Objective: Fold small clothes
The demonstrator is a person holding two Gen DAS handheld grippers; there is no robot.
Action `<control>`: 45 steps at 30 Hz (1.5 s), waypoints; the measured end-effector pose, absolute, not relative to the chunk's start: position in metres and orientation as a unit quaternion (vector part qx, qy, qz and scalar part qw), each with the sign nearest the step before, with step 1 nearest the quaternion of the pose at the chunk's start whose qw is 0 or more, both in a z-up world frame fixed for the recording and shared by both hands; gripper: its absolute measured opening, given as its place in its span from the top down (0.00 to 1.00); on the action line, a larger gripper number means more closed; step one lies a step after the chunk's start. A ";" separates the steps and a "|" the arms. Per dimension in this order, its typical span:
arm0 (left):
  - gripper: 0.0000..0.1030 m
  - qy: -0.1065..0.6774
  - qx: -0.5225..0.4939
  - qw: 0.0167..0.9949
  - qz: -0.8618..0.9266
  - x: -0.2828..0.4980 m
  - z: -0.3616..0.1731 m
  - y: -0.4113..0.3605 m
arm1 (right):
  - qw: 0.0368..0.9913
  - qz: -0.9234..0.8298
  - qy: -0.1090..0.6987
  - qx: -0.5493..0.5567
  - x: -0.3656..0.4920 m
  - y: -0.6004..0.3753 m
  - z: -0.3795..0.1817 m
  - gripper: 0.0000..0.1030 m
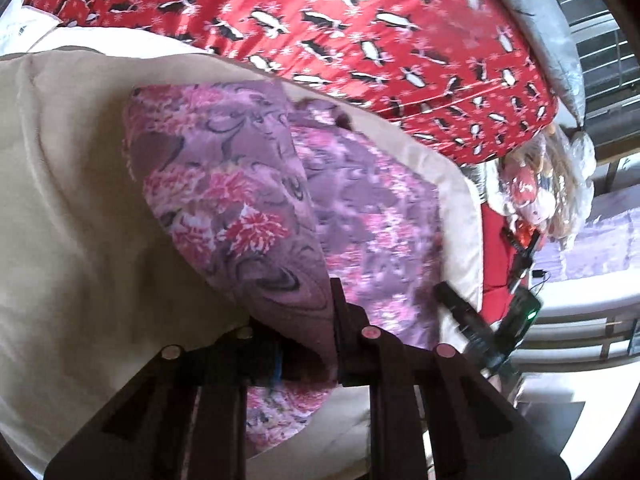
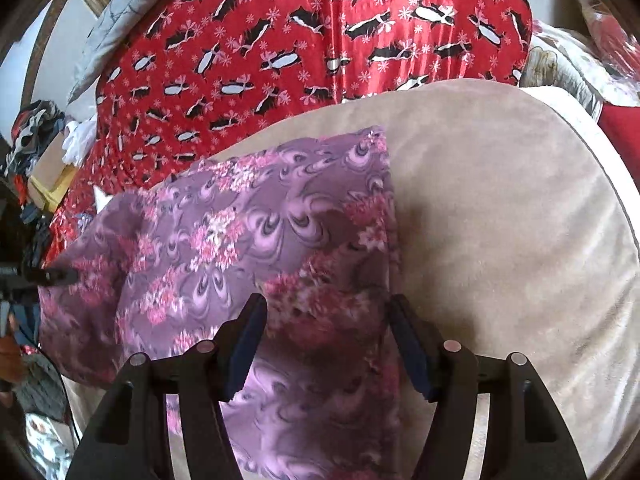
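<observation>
Jaws: left gripper (image 1: 308,344) closed down narrow on a raised fold of the purple floral garment (image 1: 248,184), cloth pinched betw. the pads and lifted off the surface; right gripper (image 2: 328,344) spread wide, holding nothing, fingers straddling the garment's near right edge w/o a grip, pads (image 2: 246,344) bare. Item: purple floral garment (image 2: 256,240), thin printed fabric, pink blooms on mauve swirl; lies on a beige cushion (image 2: 500,220), approx. centre-left in the right wrist view, right edge straight, left part rumpled where the left gripper (image 2: 52,276) has it. Backdrop: red penguin-print cover (image 1: 360,20) behind the cushion; heap of misc. clothes (image 2: 32,140) far left in the right wrist view, not on the cushion. Status (judged): fold in progress, prob. first or second fold; one flap is up and being carried over the flat part, not yet laid down. Done: garment spread on cushion, one side gripped. Left: lay flap flat, square the edges, likely one more fold; heap suggests further items to do. Cannot tell garment type (top/shorts) from these views.
</observation>
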State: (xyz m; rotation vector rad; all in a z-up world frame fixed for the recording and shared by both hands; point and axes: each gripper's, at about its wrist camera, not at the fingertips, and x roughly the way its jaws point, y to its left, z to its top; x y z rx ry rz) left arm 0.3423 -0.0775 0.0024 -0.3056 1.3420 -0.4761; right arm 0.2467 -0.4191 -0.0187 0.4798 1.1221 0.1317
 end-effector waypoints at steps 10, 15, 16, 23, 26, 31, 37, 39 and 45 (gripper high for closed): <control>0.85 0.612 -0.160 0.742 -0.223 0.336 0.009 -0.150 | 0.834 0.100 0.508 0.192 0.233 -0.418 -0.044 0.25; 0.85 0.616 -0.156 0.736 -0.233 0.337 0.009 -0.187 | 0.852 0.115 0.495 0.128 0.227 -0.399 -0.044 0.12; 0.85 0.617 -0.151 0.736 -0.234 0.338 0.008 -0.196 | 0.853 0.115 0.492 0.127 0.228 -0.398 -0.044 0.11; 0.82 0.645 -0.114 0.722 -0.223 0.354 -0.028 -0.246 | 0.860 0.124 0.472 0.149 0.221 -0.405 -0.047 0.10; 0.79 0.654 -0.089 0.719 -0.218 0.355 -0.045 -0.261 | 0.862 0.124 0.468 0.148 0.221 -0.404 -0.047 0.10; 0.64 0.643 -0.065 0.726 -0.236 0.342 -0.041 -0.266 | 0.863 0.126 0.465 0.152 0.218 -0.406 -0.047 0.10; 0.53 0.591 -0.072 0.760 -0.260 0.327 0.004 -0.221 | 0.855 0.101 0.472 0.191 0.215 -0.427 -0.030 0.13; 0.43 0.548 -0.074 0.805 -0.214 0.325 0.015 -0.185 | 0.857 0.084 0.446 0.244 0.211 -0.448 -0.015 0.13; 0.43 0.568 -0.102 0.803 -0.148 0.331 -0.030 -0.143 | 0.858 0.142 0.421 0.258 0.243 -0.423 0.020 0.12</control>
